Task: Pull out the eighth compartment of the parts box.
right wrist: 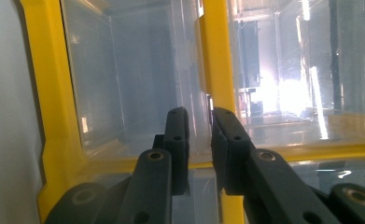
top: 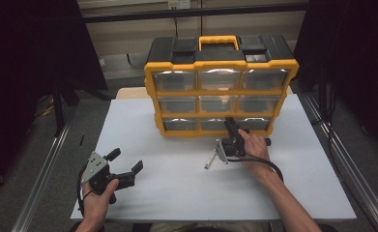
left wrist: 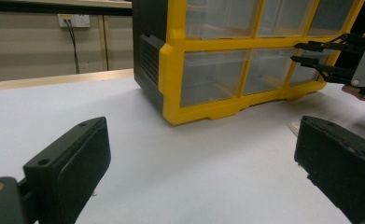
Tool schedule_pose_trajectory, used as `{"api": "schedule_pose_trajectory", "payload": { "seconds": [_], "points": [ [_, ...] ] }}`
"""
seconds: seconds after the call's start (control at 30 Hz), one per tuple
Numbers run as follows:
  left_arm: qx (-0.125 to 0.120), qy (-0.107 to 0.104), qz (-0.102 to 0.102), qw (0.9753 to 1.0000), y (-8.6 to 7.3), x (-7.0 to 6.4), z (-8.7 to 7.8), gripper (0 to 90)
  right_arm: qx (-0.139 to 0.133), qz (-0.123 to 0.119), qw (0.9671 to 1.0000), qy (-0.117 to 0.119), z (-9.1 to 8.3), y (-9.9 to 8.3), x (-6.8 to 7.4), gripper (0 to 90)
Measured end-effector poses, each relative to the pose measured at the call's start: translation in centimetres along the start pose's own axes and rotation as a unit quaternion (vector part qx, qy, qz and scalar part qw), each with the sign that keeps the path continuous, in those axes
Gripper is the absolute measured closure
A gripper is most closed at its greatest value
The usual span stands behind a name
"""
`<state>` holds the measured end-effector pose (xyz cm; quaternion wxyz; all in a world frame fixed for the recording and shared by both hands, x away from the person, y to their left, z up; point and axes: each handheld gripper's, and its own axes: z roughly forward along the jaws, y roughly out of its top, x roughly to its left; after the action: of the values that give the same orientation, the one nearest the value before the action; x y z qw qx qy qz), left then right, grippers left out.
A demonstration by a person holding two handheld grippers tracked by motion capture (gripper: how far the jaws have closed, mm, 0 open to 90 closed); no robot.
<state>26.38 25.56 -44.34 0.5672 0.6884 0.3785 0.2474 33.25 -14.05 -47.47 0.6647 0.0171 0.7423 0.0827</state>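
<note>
right gripper reaches the bottom row of the yellow drawer cabinet at the table's far side, jaws nearly together with a narrow gap, probably lining up on a drawer pull; left gripper rests wide apart near the front edge, apparently waiting

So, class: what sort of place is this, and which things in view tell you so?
Probably a lab or workshop set up for recording. A yellow-and-black drawer organizer stands alone on a plain white table, with metal framing rails alongside and a wall socket behind.

drawer contents blurred (glare), organizer cropped
</note>
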Motion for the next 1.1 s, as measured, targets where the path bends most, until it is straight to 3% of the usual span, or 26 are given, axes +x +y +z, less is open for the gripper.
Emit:
{"api": "schedule_pose_trajectory", "payload": {
  "seconds": [0.03, 0.07, 0.13, 0.57, 0.7, 0.73, 0.77, 1.1],
  "points": [
    [0.000, 0.000, 0.000, 1.0000, 0.0, 0.0, 0.0, 3.6, 0.004, 0.012, 0.9999, 0.000, -0.1, 0.0, 0.1, 78.0],
    [0.001, 0.002, 0.002, 1.0000, 0.0, 0.0, 0.0, 3.6, -0.001, -0.002, 1.0000, 0.002, 0.0, 0.0, -0.1, 78.1],
    [0.001, 0.000, 0.000, 1.0000, 0.0, 0.0, 0.0, 3.6, -0.005, -0.007, 1.0000, -0.001, 0.0, 0.0, -0.3, 78.4],
    [-0.006, -0.002, -0.006, 1.0000, 0.0, 0.0, -0.1, 3.6, -0.003, 0.004, 1.0000, 0.002, -0.3, 0.0, -0.1, 78.4],
    [-0.006, 0.001, -0.005, 1.0000, 0.0, 0.0, -0.1, 3.6, -0.003, -0.009, 0.9999, 0.006, -0.5, 0.1, -0.2, 78.6],
    [-0.006, 0.001, -0.005, 1.0000, 0.0, 0.0, -0.1, 3.6, -0.002, 0.000, 1.0000, 0.003, -0.6, 0.1, -0.1, 78.6],
    [-0.007, 0.001, -0.005, 1.0000, 0.1, 0.0, -0.1, 3.6, -0.006, -0.010, 0.9999, -0.002, -0.7, 0.1, -0.2, 78.6],
    [-0.004, 0.001, -0.001, 1.0000, 0.1, 0.0, -0.2, 3.6, -0.006, -0.007, 0.9999, 0.006, -1.3, 0.2, -0.1, 78.6]
  ]
}}
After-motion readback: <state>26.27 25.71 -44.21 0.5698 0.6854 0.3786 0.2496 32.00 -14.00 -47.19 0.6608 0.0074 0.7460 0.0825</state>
